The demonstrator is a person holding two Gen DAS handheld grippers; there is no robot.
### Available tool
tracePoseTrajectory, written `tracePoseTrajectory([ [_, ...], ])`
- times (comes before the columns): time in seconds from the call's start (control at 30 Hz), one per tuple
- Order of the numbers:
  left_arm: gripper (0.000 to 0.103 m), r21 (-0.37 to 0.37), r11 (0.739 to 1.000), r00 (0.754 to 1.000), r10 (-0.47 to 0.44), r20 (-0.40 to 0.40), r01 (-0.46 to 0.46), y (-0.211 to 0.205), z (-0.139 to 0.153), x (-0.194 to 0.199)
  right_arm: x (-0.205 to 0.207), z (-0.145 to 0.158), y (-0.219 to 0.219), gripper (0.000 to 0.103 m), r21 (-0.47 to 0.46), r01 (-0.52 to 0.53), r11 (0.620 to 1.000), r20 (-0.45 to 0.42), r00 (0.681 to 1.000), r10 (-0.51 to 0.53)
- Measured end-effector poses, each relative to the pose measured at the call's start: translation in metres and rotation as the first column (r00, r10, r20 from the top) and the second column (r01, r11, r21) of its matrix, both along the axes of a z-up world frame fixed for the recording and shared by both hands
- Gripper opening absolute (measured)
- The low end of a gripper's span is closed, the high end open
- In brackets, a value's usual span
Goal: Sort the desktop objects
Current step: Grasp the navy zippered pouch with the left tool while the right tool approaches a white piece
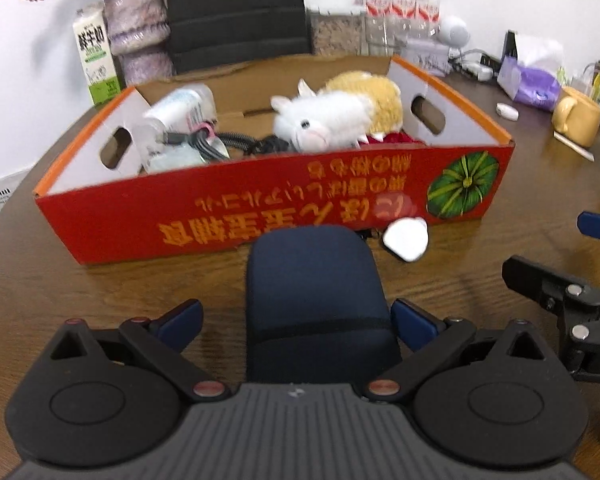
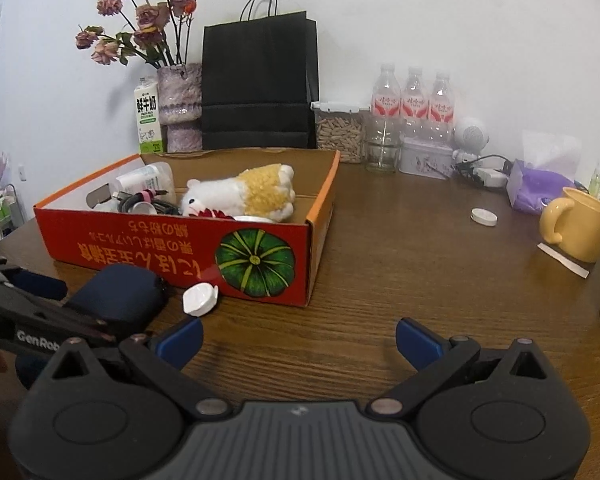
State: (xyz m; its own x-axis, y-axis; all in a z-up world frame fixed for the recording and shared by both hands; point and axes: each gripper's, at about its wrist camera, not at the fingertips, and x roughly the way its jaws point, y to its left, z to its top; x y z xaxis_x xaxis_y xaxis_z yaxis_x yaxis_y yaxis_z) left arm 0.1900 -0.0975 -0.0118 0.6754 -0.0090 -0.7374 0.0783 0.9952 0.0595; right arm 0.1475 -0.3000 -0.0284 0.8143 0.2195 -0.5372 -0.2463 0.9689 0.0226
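A red cardboard box (image 1: 260,216) stands on the wooden table and holds a white and yellow plush toy (image 1: 332,116), a tube, cables and a bottle. A dark blue pouch (image 1: 316,300) lies in front of the box, between the fingers of my left gripper (image 1: 298,322), which is open around it. A small white case (image 1: 406,238) lies next to the pouch against the box. In the right wrist view the box (image 2: 180,248), pouch (image 2: 120,292) and white case (image 2: 200,298) are at the left. My right gripper (image 2: 298,340) is open and empty above bare table.
Along the back wall stand a milk carton (image 2: 147,120), a vase of dried flowers (image 2: 180,108), a black paper bag (image 2: 260,84), a jar, three water bottles (image 2: 414,104) and a tin. At the right are a yellow mug (image 2: 576,228), a purple tissue pack (image 2: 540,188) and a white lid (image 2: 484,216).
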Motion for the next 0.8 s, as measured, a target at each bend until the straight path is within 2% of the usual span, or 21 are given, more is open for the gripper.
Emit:
tracePoseTrajectory([
  [0.1,0.094,-0.042,0.999,1.000,0.001,-0.011,-0.002,0.002,0.000,0.000,0.001,-0.002,-0.001,0.103,0.004,0.001,1.000,-0.008,1.000,-0.001],
  [0.23,0.072,-0.050,0.998,1.000,-0.024,-0.010,0.023,0.002,0.004,-0.002,0.001,-0.002,-0.001,0.103,0.003,0.000,1.000,-0.010,1.000,0.000],
  [0.27,0.071,-0.049,0.999,1.000,-0.021,-0.011,0.020,0.002,0.006,-0.003,0.001,-0.003,-0.001,0.103,0.002,-0.001,1.000,-0.010,1.000,0.001],
  [0.4,0.068,-0.091,0.996,1.000,-0.011,-0.001,0.011,0.008,0.008,-0.004,0.000,-0.003,0.001,0.103,0.001,-0.003,1.000,-0.012,1.000,0.003],
  [0.8,0.067,-0.128,0.992,0.994,0.011,0.110,0.004,0.040,0.026,-0.025,0.004,-0.001,0.029,0.103,-0.016,-0.039,0.999,-0.022,0.999,0.039],
])
